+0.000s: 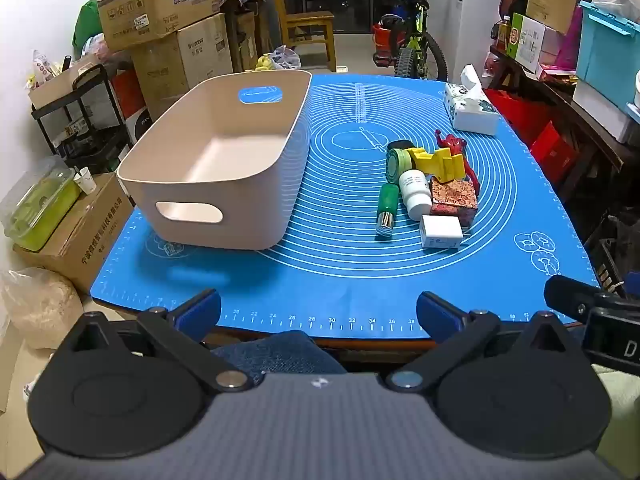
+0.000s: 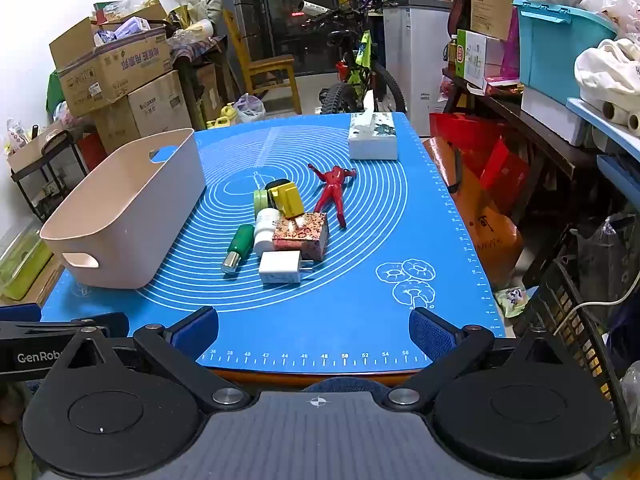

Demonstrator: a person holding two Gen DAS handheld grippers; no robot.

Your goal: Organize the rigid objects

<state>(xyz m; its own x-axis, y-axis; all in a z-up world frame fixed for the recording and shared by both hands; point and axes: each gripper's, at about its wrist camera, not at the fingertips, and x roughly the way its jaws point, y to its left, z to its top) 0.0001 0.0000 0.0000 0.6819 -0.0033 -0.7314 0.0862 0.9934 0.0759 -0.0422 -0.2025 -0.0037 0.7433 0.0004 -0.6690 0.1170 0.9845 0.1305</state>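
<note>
An empty beige bin [image 1: 256, 184] [image 2: 132, 216] stands on the left of the blue mat [image 1: 340, 252] [image 2: 360, 280]. Right of it lies a cluster: a white charger cube [image 1: 441, 232] [image 2: 280, 267], a patterned red box [image 1: 454, 198] [image 2: 301, 236], a white bottle [image 1: 415, 193] [image 2: 266, 230], a green bottle [image 1: 387, 208] [image 2: 239, 246], a green round tin [image 1: 397, 164] [image 2: 260, 200], a yellow toy [image 1: 440, 163] [image 2: 287, 199] and a red figure [image 1: 452, 144] [image 2: 333, 190]. My left gripper [image 1: 318, 314] and right gripper [image 2: 314, 326] hover open and empty over the mat's near edge.
A tissue box [image 1: 470, 110] [image 2: 373, 138] sits at the mat's far right. Cardboard boxes [image 1: 160, 12] stack beyond the bin on the left. A bicycle [image 2: 360, 80] and a wooden chair [image 1: 308, 28] stand behind the table. Shelves and crates [image 2: 560, 60] line the right side.
</note>
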